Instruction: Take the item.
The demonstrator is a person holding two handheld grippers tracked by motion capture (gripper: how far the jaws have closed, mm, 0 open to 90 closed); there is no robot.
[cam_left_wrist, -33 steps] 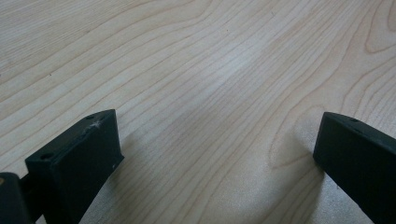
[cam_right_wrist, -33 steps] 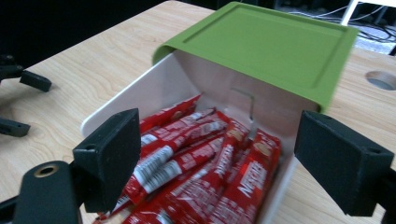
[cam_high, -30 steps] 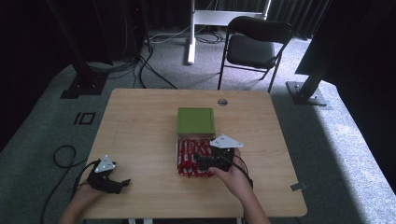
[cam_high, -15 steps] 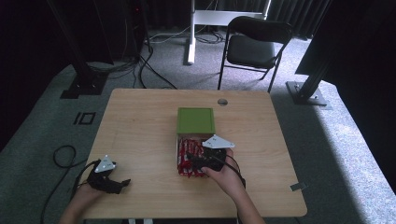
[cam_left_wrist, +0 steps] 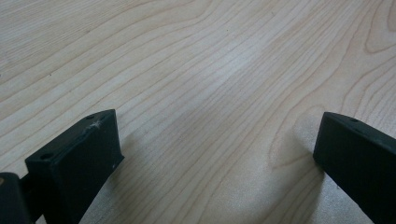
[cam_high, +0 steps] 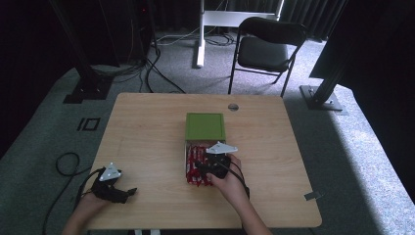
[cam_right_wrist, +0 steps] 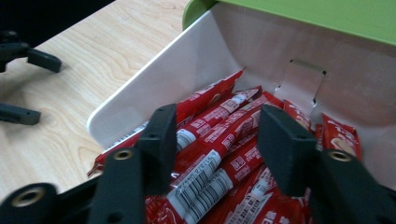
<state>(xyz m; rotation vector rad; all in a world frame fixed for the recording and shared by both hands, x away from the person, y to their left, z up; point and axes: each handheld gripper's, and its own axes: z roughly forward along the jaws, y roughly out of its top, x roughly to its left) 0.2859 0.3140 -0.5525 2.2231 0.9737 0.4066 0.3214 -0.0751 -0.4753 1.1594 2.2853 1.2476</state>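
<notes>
A white box with its green lid swung back lies mid-table, full of red stick packets. My right gripper dips into the box from the right, held by a hand. In the right gripper view its jaws have just been closing and stand partly closed. Several red packets lie between them, under the white wall and green lid, and no pad visibly presses. My left gripper rests open at the table's near-left corner, over bare wood.
A round cable hole sits near the table's far edge. A black folding chair and a white stand foot are behind the table. Cables trail on the floor at left. Bare wood lies left of the box.
The right gripper has moved left and down into the box, and its jaws have narrowed around the packets. The left gripper has stayed put.
</notes>
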